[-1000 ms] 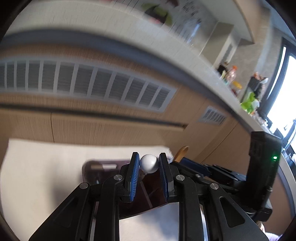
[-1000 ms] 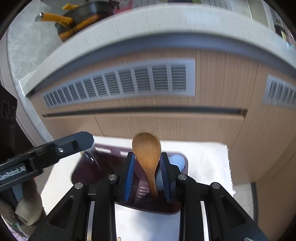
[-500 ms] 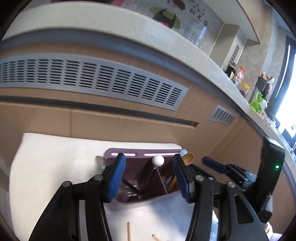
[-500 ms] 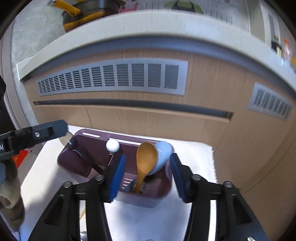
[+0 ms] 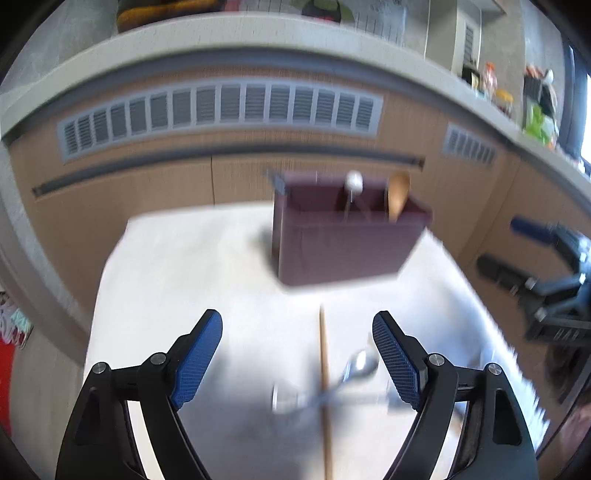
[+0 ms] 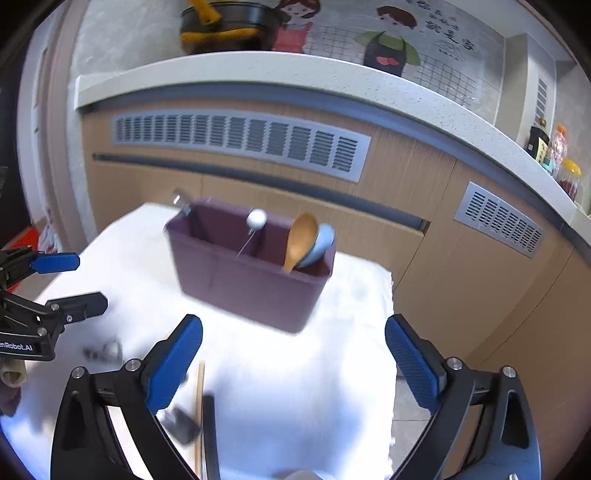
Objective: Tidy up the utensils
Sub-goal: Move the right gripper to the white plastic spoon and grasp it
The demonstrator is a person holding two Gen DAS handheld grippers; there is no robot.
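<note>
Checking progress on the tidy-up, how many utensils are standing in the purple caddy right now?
4 in the purple caddy: a wooden spoon and a light blue spoon at its right end, a white ball-topped stick in the middle, a metal handle at the left corner. Shorter ones may be hidden inside.

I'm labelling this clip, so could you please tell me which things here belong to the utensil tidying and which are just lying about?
Job:
purple caddy
wooden spoon
blue spoon
white-knobbed utensil
chopstick
metal spoon

Lying about:
black pan
bottles
</note>
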